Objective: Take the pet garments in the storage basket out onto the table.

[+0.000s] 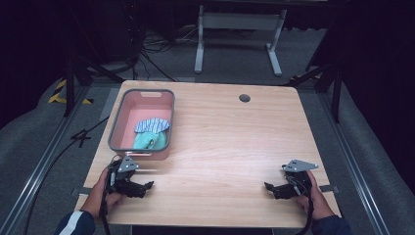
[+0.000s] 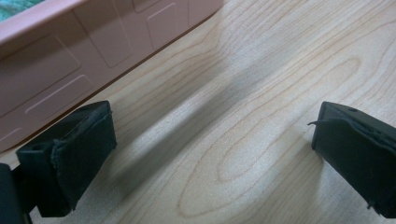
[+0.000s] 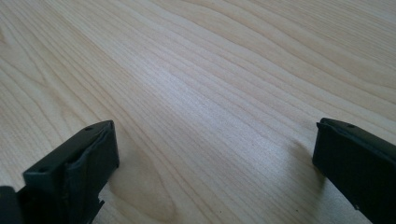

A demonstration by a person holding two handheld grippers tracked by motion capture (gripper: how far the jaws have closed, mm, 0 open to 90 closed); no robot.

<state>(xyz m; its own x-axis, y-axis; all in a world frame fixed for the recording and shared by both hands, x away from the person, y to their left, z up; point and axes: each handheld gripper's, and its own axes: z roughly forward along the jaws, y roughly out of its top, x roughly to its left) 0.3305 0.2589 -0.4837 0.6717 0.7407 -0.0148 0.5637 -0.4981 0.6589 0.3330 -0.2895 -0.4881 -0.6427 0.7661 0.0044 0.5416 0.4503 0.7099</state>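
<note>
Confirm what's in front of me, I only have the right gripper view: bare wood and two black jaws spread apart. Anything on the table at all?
Observer: Yes. The high view shows a pink bin at the table's left side, far from the right gripper.
Operator: Empty bin?
Observer: No. A striped cloth and a teal cloth lie at its near end.
Operator: Where's the left gripper?
Observer: The left gripper is low over the table just in front of the bin's near wall; in its own view the wall fills the upper left corner.
Operator: Left jaws holding anything?
Observer: No, they stand wide apart over bare wood.
</note>
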